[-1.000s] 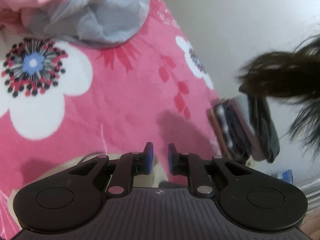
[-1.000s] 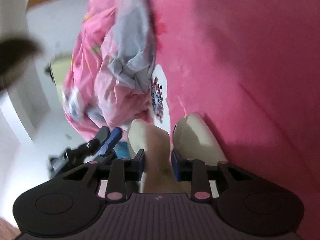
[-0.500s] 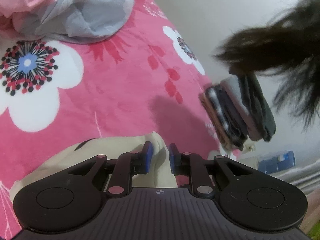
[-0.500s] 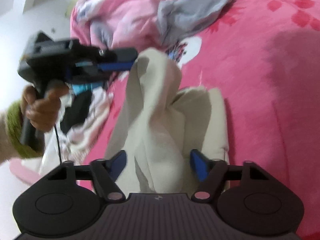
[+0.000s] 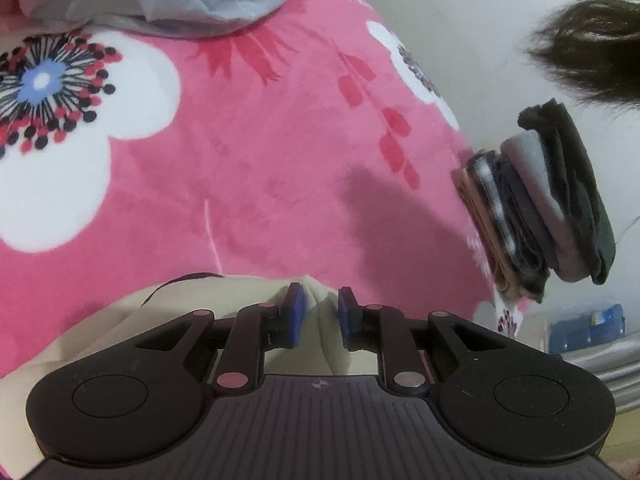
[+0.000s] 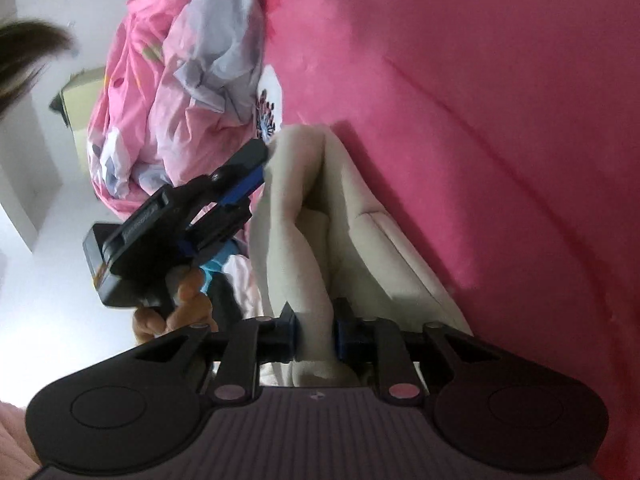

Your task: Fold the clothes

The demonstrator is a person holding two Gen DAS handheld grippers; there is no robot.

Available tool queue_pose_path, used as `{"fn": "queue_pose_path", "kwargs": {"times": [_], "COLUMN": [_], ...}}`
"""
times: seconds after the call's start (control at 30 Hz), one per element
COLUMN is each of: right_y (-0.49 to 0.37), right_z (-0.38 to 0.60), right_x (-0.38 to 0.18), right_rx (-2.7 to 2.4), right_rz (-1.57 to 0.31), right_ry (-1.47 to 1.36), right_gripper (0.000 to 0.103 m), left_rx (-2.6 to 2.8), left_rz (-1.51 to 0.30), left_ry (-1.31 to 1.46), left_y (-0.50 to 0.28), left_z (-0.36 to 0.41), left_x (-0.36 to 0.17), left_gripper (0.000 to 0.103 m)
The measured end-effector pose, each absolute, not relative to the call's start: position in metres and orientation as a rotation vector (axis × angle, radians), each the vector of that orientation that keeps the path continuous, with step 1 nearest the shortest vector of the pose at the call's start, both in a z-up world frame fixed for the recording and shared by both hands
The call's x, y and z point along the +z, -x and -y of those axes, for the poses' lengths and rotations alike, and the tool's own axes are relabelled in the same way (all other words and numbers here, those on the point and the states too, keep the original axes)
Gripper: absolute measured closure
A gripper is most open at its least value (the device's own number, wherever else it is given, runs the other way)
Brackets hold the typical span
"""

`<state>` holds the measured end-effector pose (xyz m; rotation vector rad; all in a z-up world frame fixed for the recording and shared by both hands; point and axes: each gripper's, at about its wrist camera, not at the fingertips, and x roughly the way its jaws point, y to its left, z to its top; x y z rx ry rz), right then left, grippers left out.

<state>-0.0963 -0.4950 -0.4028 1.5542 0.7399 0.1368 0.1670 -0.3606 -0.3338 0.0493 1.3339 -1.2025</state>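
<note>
beige garment [image 6: 320, 240] stretched lengthwise between both tongs

A: What's different on the pink floral blanket [image 5: 248, 168]?
B: The right gripper [image 6: 314, 338], spread wide half a second ago, is closing on a raised fold of the cream garment [image 6: 298, 240].
A: And the left gripper [image 5: 319, 314]?
B: It has dropped toward the blanket; cream cloth now lies under it.
</note>
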Motion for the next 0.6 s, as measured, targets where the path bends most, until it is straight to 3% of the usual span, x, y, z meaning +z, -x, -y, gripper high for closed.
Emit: {"fn": "queue_pose_path", "kwargs": {"times": [0.07, 0.13, 0.23, 0.47, 0.57, 0.6], "right_y": [0.096, 0.096, 0.091, 0.042, 0.027, 0.024], "right_z": [0.496, 0.498, 0.502, 0.507, 0.512, 0.514], "right_x": [-0.384, -0.359, -0.327, -0.346, -0.368, -0.375], "right_rx": [0.116, 0.080, 0.031, 0.038, 0.100, 0.137], "right_rz": [-0.755, -0.765, -0.732, -0.661, -0.631, -0.607], "right_ry": [-1.439, -1.279, -1.090, -1.055, -1.139, -1.195], "right_gripper": [0.064, 0.034, 0.032, 0.034, 0.054, 0.074], "left_rx": [-1.202, -1.194, -1.192, -1.199, -1.200, -1.199], "left_rz": [-1.331, -1.333, -1.335, -1.331, -1.325, -1.322], "left_ry": [-0.032, -0.029, -0.025, -0.014, -0.004, 0.000], "left_y": [-0.171, -0.175, -0.178, -0.178, -0.180, -0.180], "left_z": [0.356, 0.350, 0.346, 0.343, 0.340, 0.338], "left_x": [-0.328, -0.321, -0.315, -0.311, -0.309, -0.307], "left_gripper": [0.085, 0.082, 0.081, 0.081, 0.081, 0.081]}}
